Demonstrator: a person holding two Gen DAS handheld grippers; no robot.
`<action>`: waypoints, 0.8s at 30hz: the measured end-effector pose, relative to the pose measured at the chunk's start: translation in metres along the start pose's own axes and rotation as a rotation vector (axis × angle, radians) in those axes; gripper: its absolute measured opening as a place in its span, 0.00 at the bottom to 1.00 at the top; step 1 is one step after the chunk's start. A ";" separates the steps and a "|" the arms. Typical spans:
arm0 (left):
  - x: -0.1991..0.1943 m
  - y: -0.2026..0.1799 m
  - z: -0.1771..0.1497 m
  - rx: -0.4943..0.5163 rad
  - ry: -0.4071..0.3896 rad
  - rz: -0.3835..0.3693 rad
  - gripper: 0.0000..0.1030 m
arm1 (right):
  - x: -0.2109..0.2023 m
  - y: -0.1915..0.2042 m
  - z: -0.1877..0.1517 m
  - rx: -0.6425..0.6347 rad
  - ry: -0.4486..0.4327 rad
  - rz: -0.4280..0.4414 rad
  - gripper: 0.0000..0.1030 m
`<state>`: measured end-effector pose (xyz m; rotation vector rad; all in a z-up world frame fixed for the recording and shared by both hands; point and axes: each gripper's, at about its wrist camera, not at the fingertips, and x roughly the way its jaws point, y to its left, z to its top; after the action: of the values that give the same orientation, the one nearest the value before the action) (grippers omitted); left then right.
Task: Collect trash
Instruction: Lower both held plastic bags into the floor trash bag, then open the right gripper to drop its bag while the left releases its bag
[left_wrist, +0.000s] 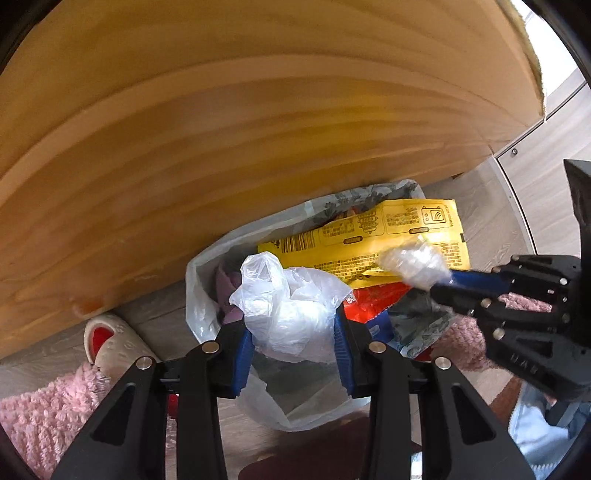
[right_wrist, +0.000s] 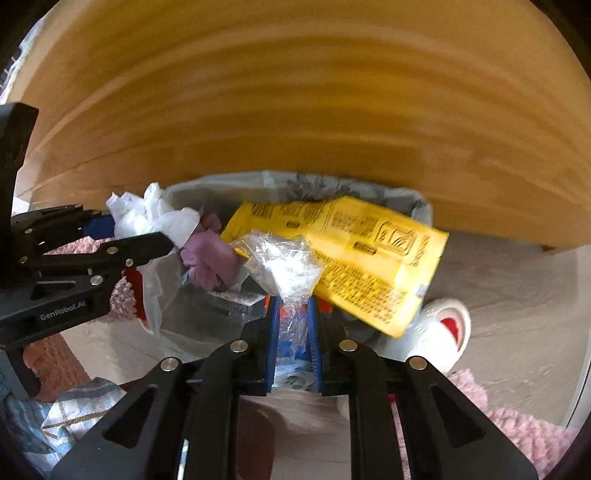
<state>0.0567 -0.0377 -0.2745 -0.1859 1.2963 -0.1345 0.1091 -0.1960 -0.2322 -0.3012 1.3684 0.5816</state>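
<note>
Jaws of both grippers point steeply down at the same target, and each holds a piece of rubbish directly over it. The left gripper has its jaws set at a middling width, closed on a crumpled white plastic bag that bulges up and forward between the blue pads. The right gripper has its jaws nearly together, pinching the twisted tail of a clear cellophane wrapper, whose crinkled bulk fans out beyond the tips.

Below both loads sits the trash bag, a pale liner with its mouth open upward, already holding a yellow snack packet lying slantwise across the opening, a purple wad and some red packaging. The white bag hangs over the mouth's near-left part; the cellophane hangs near the middle, just in front of the yellow packet. Neither arm seems clearly nearer; each probably needs only a drop straight down.

Outward, the liner stands on the floor against a wooden panel, with a white slipper and pink fluffy rug beside it.
</note>
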 end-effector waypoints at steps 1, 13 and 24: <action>0.003 0.000 0.000 0.001 0.007 0.000 0.35 | 0.005 -0.001 0.001 0.005 0.014 0.007 0.15; 0.032 0.002 0.000 0.001 0.078 0.000 0.35 | 0.045 -0.003 0.010 0.023 0.128 0.043 0.15; 0.052 -0.002 0.002 0.010 0.111 0.002 0.35 | 0.067 0.000 0.013 0.014 0.146 -0.010 0.15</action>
<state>0.0722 -0.0498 -0.3232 -0.1708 1.4059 -0.1511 0.1263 -0.1750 -0.2945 -0.3441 1.5104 0.5503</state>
